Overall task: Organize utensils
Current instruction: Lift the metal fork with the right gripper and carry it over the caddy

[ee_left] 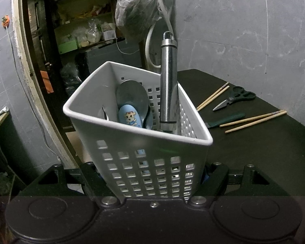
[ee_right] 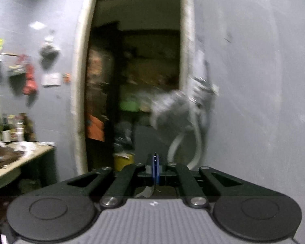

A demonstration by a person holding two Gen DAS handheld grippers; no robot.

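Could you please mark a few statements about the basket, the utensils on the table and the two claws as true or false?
1. The left claw grips the white basket. True.
2. The basket is empty. False: it holds a steel handle, a metal spoon and a small blue item with a cartoon print.
3. Scissors lie on the dark table beside chopsticks. True.
4. The right claw stands wide open. False: its blue pads are pressed together, with something thin and hard to identify showing just below them.
5. All chopsticks are already in the basket. False: several still lie on the table.
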